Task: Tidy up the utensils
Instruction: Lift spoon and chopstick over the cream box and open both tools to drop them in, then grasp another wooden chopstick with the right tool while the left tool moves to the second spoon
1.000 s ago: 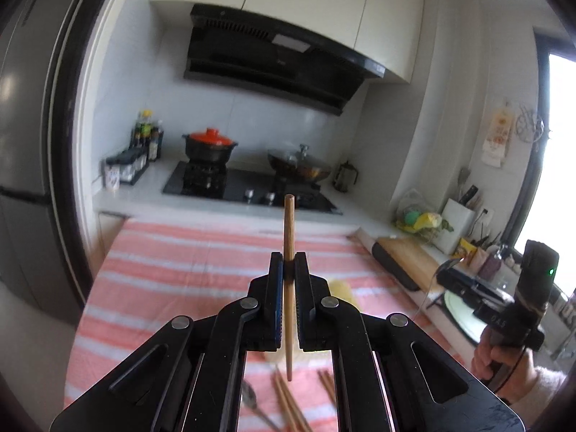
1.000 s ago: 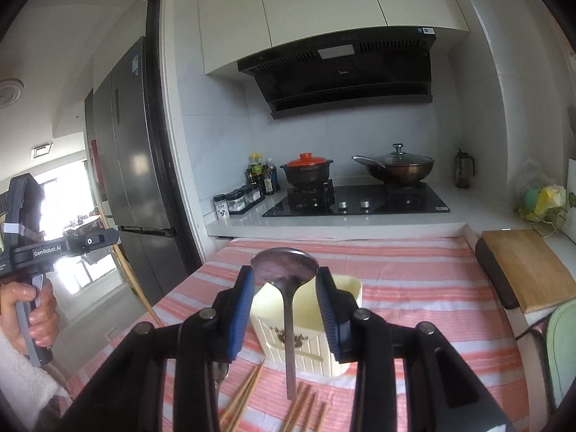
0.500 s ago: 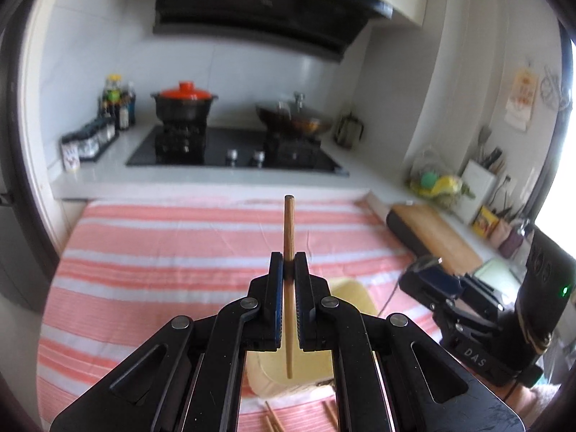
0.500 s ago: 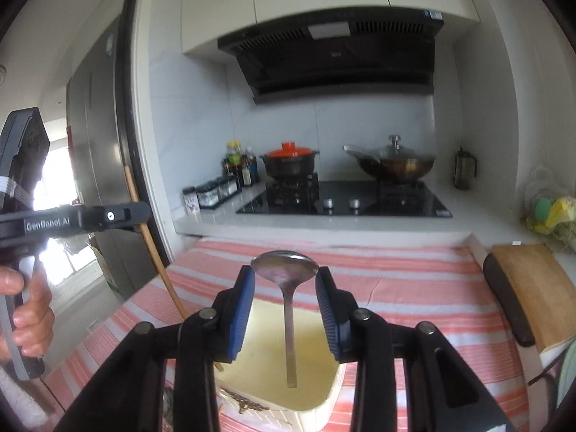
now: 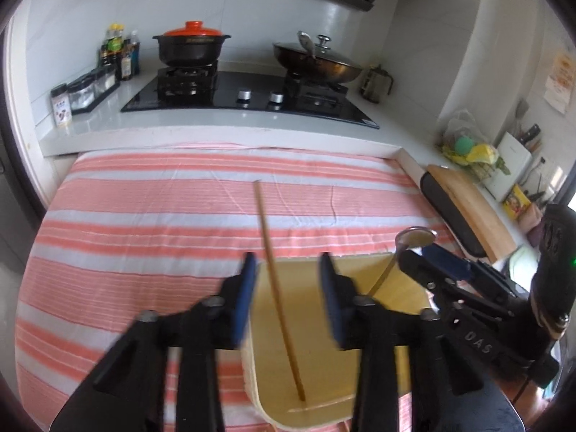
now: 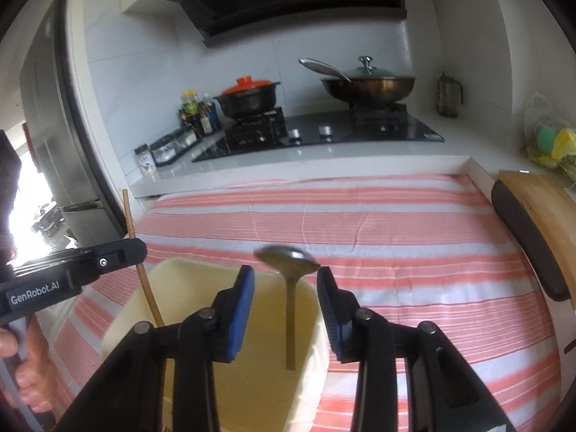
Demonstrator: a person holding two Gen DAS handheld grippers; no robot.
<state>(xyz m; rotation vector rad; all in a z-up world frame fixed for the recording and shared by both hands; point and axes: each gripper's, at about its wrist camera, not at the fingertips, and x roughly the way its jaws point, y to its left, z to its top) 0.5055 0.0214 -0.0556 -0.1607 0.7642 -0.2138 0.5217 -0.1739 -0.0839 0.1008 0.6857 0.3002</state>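
Chopstick [image 5: 277, 280] & spoon [image 6: 291, 280] now dropping into cream holder [image 6: 309, 327]; both jaws just opened, gripping nothing. Any utensils left: can't tell.

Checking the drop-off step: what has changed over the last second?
Both tools came down over the cream holder and their jaws have just been opening: the left tool released the chopstick, the right tool the spoon. The striped cloth is unchanged.

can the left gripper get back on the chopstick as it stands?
Probably yes. The chopstick stands tilted between the left gripper's just-opened fingers, its tip in the cream holder. Nothing blocks it; the spoon sits apart.
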